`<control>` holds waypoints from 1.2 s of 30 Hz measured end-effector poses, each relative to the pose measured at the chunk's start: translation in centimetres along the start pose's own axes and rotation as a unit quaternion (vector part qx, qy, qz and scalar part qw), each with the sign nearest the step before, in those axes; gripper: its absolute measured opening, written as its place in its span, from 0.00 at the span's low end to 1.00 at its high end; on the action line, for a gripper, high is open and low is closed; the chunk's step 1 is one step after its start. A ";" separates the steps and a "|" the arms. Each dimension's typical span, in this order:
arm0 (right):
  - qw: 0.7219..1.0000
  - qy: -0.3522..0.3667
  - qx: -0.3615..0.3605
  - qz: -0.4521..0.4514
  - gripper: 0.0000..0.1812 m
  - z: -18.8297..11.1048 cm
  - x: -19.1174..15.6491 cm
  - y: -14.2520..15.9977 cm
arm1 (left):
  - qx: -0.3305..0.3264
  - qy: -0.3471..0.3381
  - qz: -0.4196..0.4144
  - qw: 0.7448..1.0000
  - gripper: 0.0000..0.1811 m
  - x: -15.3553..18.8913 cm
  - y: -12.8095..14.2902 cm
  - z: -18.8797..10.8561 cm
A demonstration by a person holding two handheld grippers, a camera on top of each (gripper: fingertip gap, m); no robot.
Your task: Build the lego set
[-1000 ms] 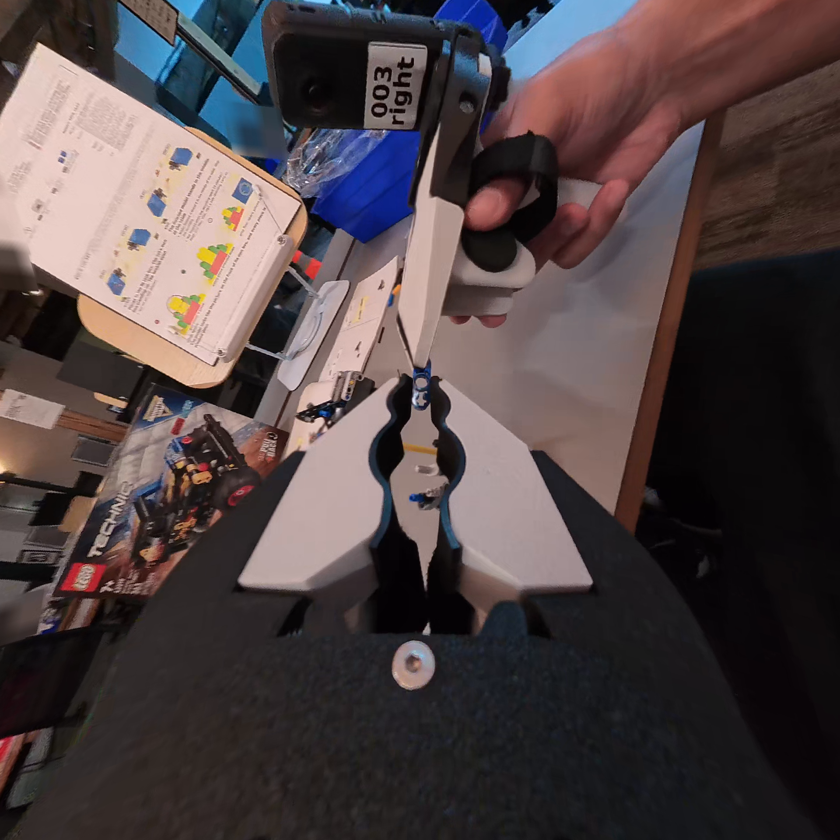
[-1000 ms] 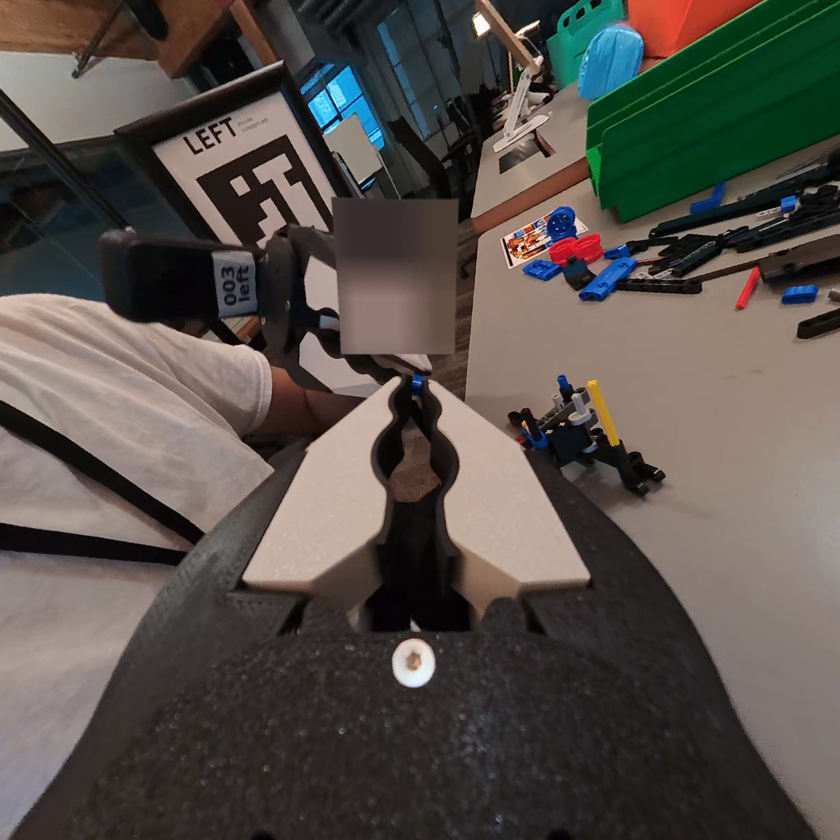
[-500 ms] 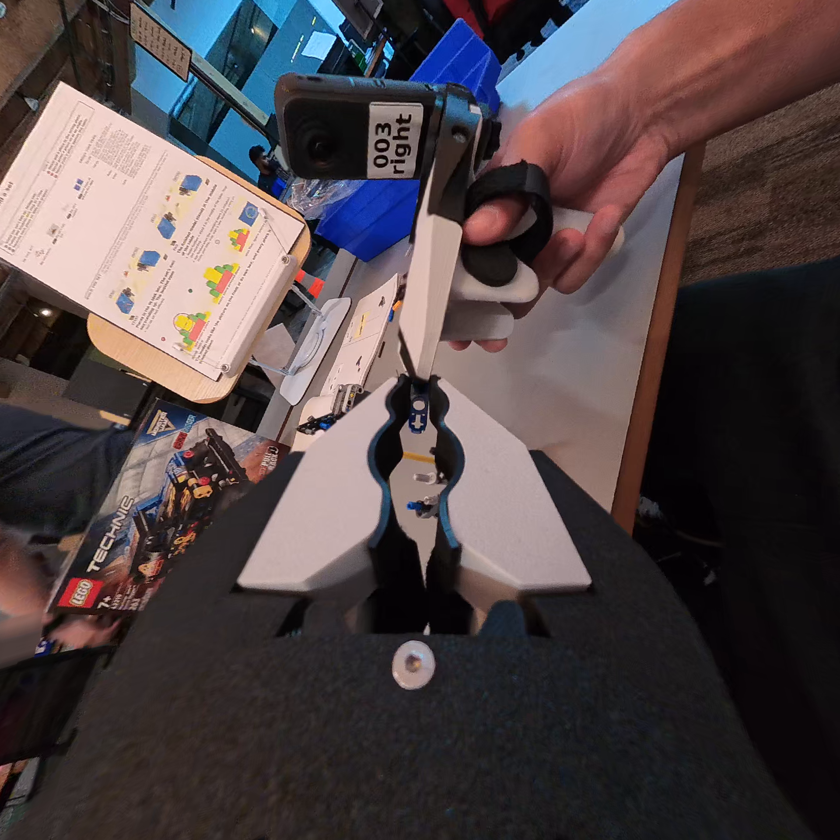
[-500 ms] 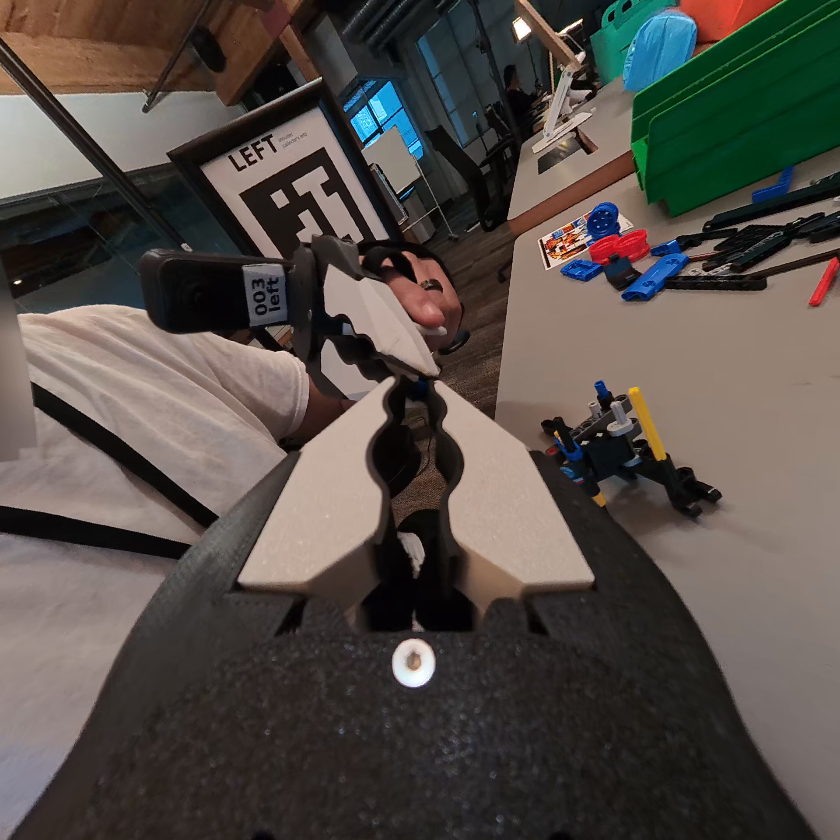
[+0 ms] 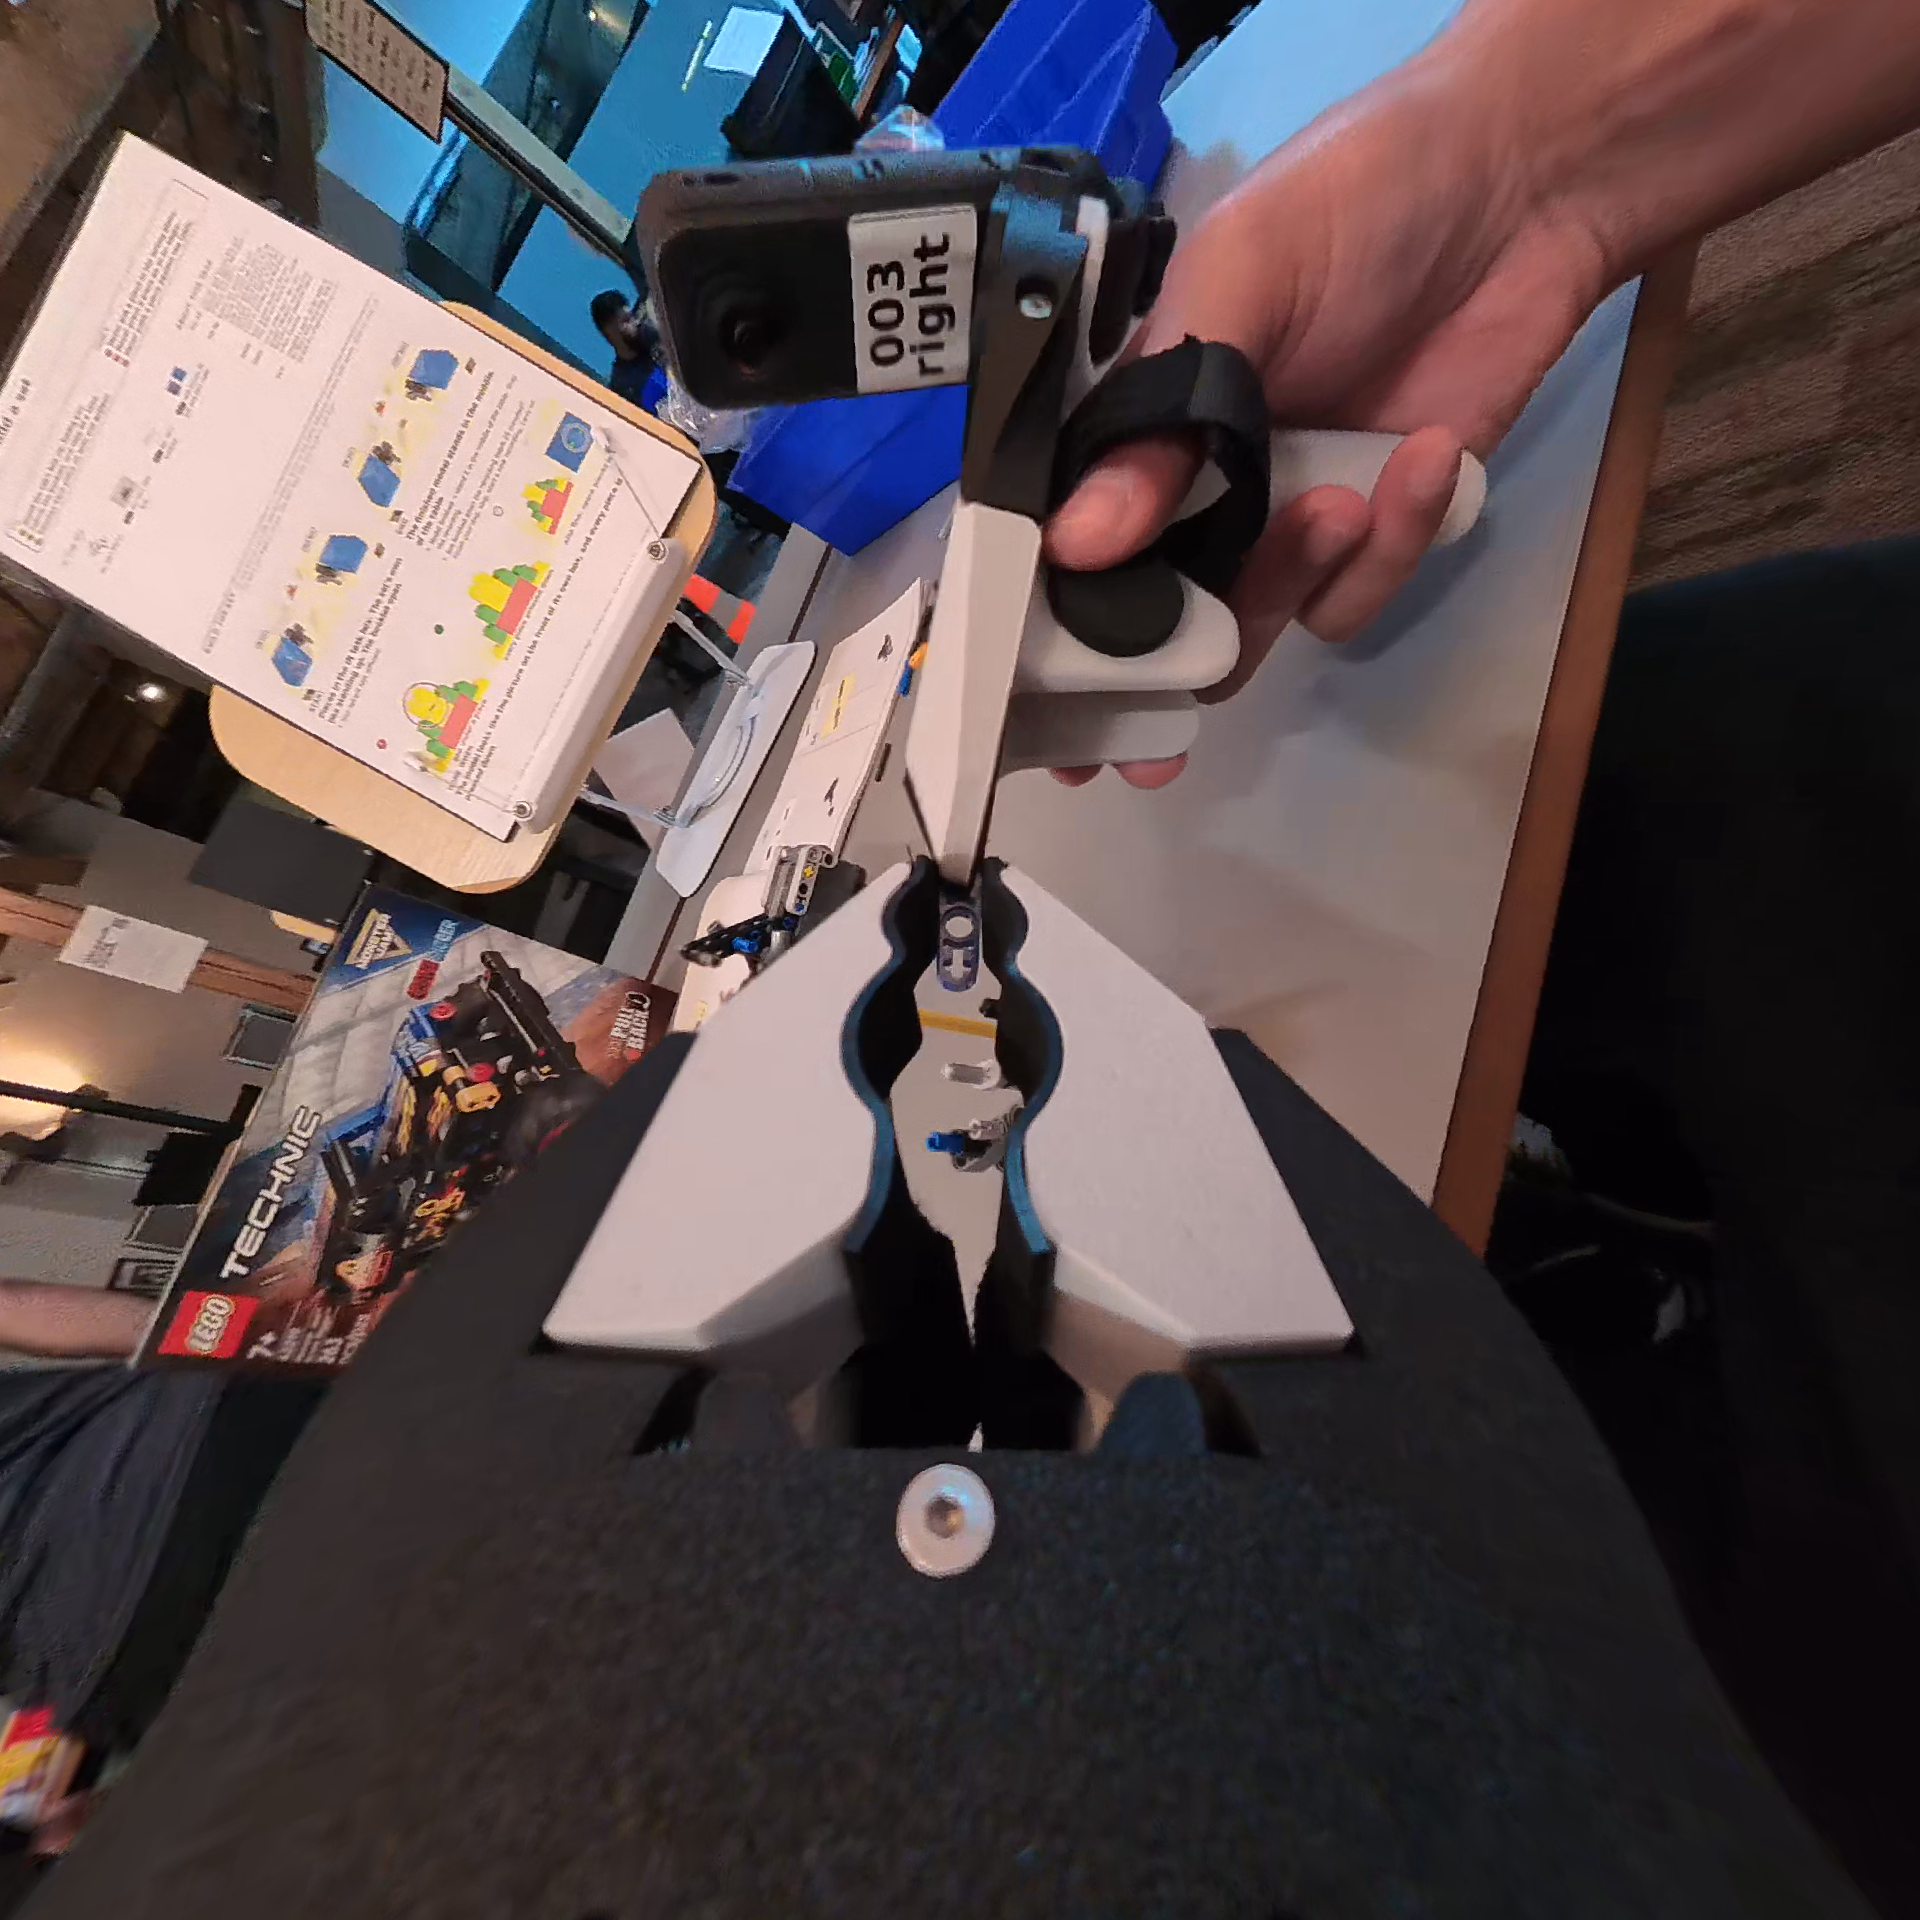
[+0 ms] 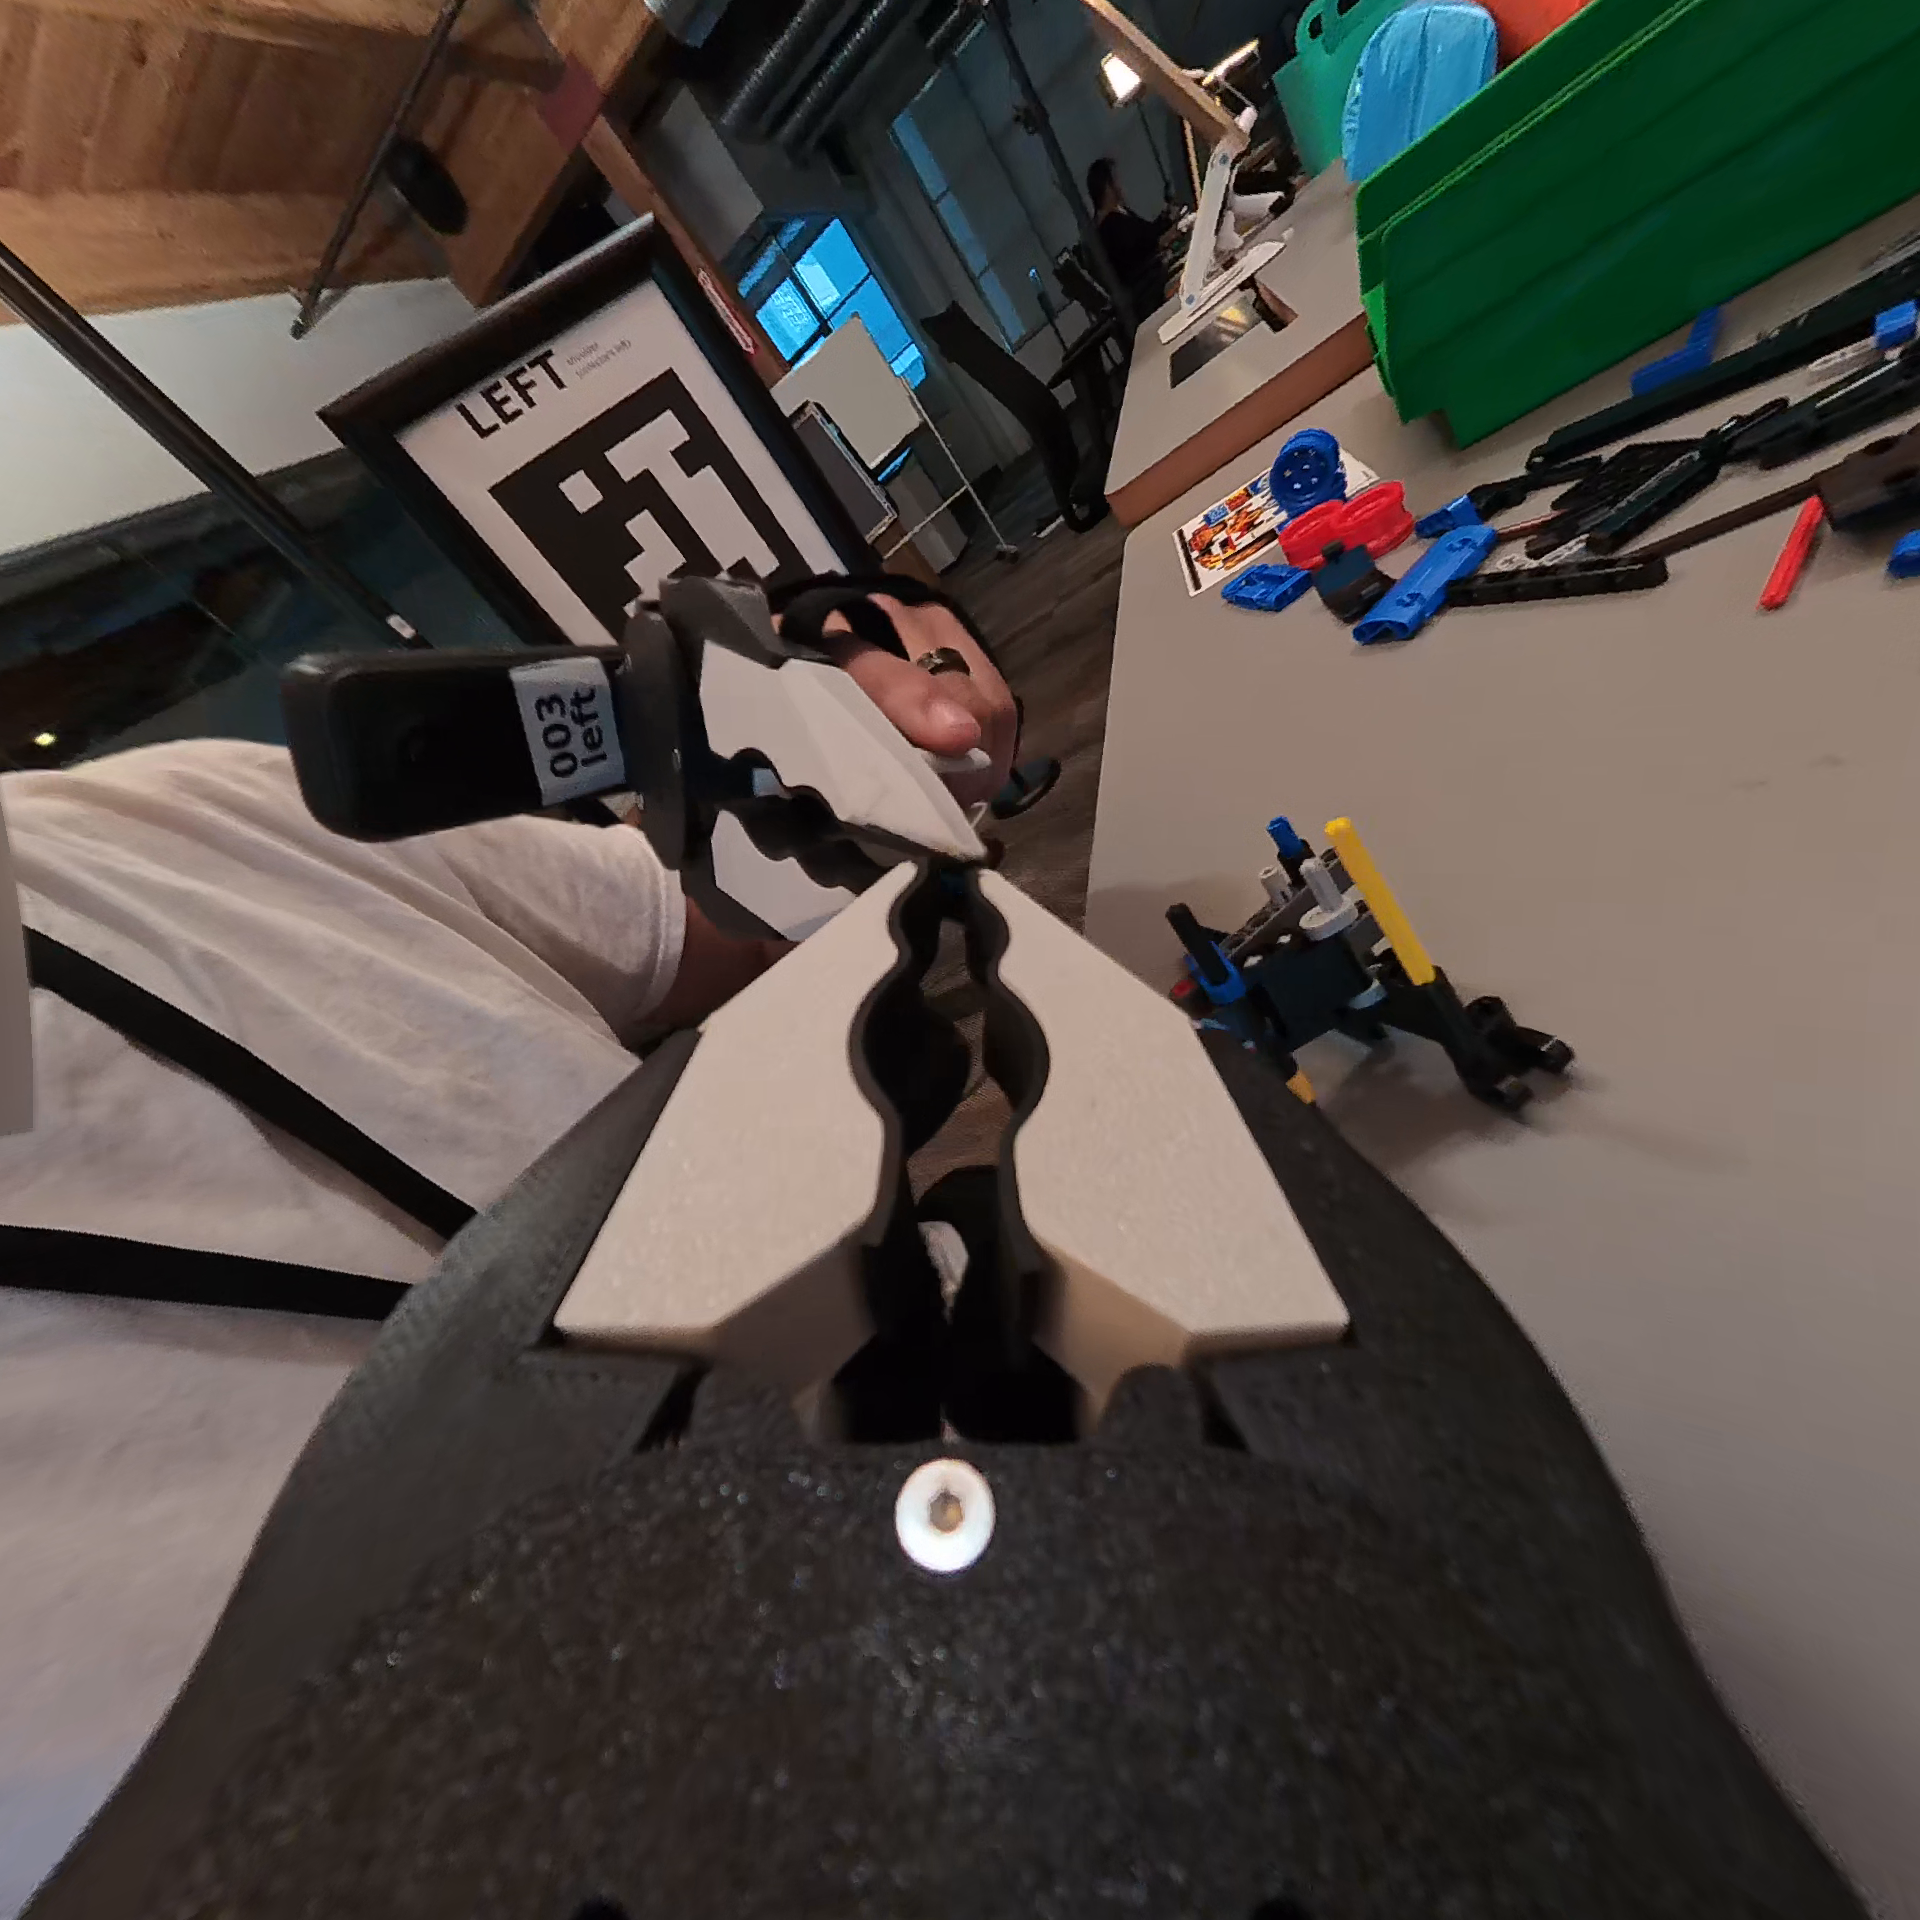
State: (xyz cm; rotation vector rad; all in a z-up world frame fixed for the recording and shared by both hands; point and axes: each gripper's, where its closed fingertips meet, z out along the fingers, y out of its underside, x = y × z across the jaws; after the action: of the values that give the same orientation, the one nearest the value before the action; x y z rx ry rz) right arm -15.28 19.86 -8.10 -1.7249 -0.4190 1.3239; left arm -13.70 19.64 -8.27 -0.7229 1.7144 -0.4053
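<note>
Jaws on blue piece [image 5: 958,943] (both grippers)

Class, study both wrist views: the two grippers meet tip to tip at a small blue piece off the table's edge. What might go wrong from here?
1. The small blue piece sits only at the left gripper tips; a slip during the handover with the right gripper could drop it.
2. They meet off the table edge, so it would likely fall to the floor.
</note>
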 end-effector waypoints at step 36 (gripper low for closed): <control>0.925 0.192 -0.111 -0.310 0.07 0.3 5.0 1.9 | -0.023 0.196 -0.306 0.931 0.03 0.1 3.5 -0.4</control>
State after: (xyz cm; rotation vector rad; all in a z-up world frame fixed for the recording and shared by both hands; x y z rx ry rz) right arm -14.20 22.50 -12.61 -1.7736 -0.8248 0.4852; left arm -15.01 22.13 -10.41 -1.2821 1.8415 -0.9992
